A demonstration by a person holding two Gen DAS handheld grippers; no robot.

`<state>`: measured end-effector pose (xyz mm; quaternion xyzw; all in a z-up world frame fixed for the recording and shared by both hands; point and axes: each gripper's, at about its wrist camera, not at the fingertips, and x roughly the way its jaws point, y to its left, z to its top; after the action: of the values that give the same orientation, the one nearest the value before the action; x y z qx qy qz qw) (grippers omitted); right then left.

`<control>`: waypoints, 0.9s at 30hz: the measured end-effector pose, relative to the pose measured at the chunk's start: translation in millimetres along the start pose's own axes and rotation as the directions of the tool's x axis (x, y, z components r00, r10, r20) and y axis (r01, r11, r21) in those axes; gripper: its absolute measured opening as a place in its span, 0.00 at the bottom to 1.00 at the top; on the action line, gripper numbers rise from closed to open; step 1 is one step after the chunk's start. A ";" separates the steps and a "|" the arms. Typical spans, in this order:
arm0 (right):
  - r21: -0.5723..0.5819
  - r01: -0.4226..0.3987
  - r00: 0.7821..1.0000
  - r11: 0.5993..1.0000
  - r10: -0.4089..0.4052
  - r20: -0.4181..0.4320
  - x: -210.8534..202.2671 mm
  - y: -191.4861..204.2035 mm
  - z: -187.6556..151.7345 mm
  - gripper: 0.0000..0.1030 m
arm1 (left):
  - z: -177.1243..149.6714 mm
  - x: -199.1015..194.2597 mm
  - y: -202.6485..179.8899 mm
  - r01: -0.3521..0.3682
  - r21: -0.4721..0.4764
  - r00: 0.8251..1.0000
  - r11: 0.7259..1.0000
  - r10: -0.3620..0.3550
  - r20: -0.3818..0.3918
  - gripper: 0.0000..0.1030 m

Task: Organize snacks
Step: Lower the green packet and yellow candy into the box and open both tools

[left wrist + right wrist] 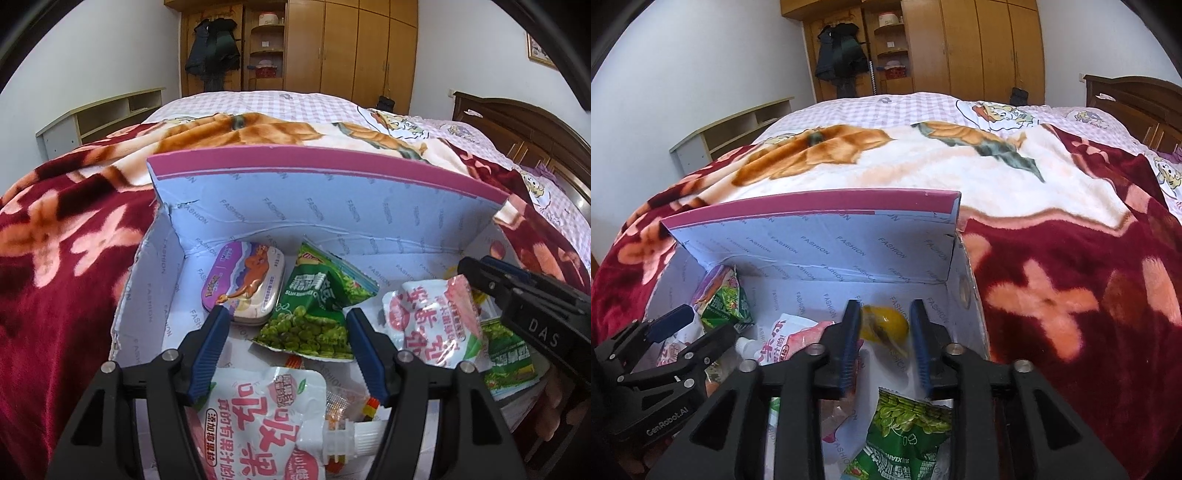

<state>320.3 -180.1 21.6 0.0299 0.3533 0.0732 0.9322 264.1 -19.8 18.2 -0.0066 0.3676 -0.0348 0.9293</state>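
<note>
Nearest, a pink juice pouch (258, 417) lies between the left hand-held gripper (284, 354), fingers apart; right hand-held gripper (886, 347) parted around a yellow snack (884, 326), all inside the box (332, 206).

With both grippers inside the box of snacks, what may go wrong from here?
1. The yellow snack lies blurred between the right gripper's open fingers, so it may land badly or roll.
2. The left gripper and the right work close together in the box; they may collide.
3. The box's torn wall may rip further if bumped.
</note>
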 end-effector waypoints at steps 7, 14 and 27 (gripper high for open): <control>0.015 -0.010 1.000 1.000 0.010 -0.004 -2.9 2.0 0.6 0.55 | 1.4 -1.4 -2.7 -0.004 0.013 1.000 1.000 0.004 0.000 0.68; 0.046 -0.022 1.000 0.999 0.022 0.015 -16.0 0.3 3.4 0.65 | 3.1 -4.7 -2.3 -0.012 0.014 1.000 1.000 0.012 -0.005 0.72; 0.046 -0.029 0.999 0.999 0.027 0.042 -45.7 0.0 0.0 0.68 | 6.5 -21.4 -2.0 -0.015 0.003 1.000 1.000 0.015 0.004 0.74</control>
<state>286.5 -187.3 51.5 0.0582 0.3350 0.0772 0.9372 252.9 -20.4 37.6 -0.0023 0.3659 -0.0282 0.9302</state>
